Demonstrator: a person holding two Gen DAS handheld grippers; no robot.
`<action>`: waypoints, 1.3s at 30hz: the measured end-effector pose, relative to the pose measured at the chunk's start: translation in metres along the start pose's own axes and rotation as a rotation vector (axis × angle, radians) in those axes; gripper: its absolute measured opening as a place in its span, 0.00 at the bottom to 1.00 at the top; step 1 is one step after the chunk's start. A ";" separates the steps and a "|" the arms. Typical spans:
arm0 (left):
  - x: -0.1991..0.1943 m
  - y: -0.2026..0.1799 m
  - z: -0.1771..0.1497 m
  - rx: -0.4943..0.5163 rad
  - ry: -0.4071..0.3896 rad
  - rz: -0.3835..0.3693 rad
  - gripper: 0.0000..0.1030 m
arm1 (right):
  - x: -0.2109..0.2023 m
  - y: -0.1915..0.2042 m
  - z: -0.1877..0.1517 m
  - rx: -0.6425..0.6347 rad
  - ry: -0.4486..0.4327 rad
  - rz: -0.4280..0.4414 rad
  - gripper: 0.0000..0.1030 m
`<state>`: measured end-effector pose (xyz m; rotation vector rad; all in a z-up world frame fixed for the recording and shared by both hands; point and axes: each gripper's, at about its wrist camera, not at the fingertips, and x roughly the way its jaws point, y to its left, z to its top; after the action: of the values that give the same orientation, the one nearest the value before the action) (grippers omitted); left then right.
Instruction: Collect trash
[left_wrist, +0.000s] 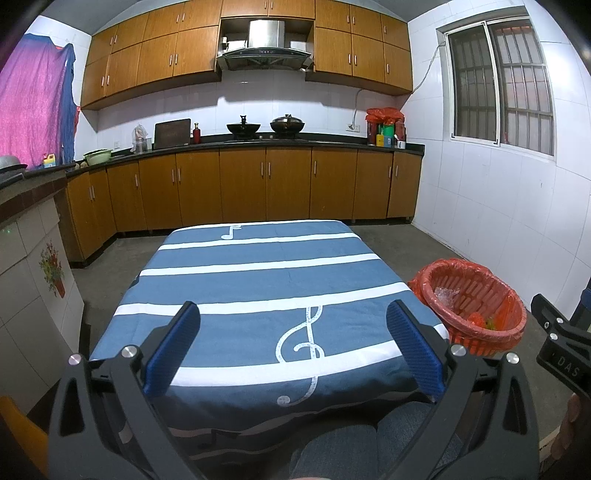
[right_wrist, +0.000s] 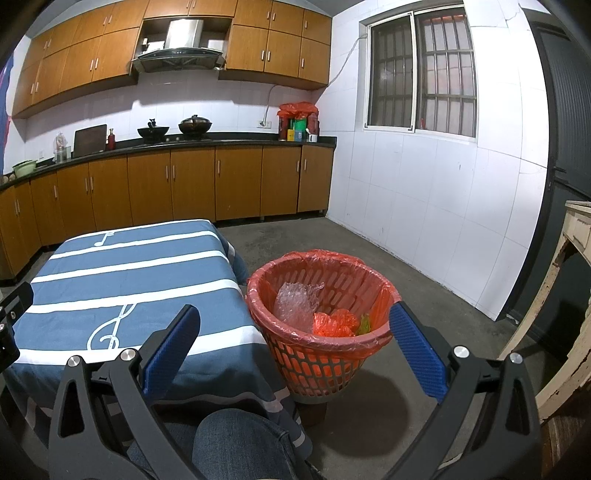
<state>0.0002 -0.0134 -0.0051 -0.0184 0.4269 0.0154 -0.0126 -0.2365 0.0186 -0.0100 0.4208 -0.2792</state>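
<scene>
An orange basket (right_wrist: 321, 363) lined with a red plastic bag stands on the floor right of the table; it also shows in the left wrist view (left_wrist: 476, 338). Inside it lie clear bubble wrap (right_wrist: 295, 301), crumpled red plastic (right_wrist: 334, 323) and a green scrap (right_wrist: 365, 322). My left gripper (left_wrist: 293, 317) is open and empty over the near part of the blue striped tablecloth (left_wrist: 258, 288). My right gripper (right_wrist: 295, 321) is open and empty, with the basket between its fingers in the view. The right gripper's body shows at the left wrist view's right edge (left_wrist: 561, 339).
The table with the blue music-note cloth (right_wrist: 122, 280) stands in the kitchen's middle. Wooden cabinets (left_wrist: 240, 184) and a counter with woks line the back wall. A white tiled wall (right_wrist: 424, 221) is at right, a worn cream table (right_wrist: 569, 295) at far right. My knees (right_wrist: 240, 443) are below.
</scene>
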 end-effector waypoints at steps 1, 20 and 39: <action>0.000 0.000 0.000 0.000 0.000 0.000 0.96 | 0.000 0.000 -0.001 0.002 0.000 -0.001 0.98; 0.000 -0.002 -0.002 0.001 0.003 -0.003 0.96 | 0.000 -0.001 -0.001 0.002 0.001 -0.001 0.98; -0.001 -0.003 -0.005 0.001 0.006 -0.005 0.96 | 0.000 -0.003 0.001 0.002 0.003 0.000 0.98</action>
<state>-0.0023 -0.0168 -0.0095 -0.0187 0.4326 0.0105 -0.0127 -0.2391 0.0196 -0.0076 0.4233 -0.2792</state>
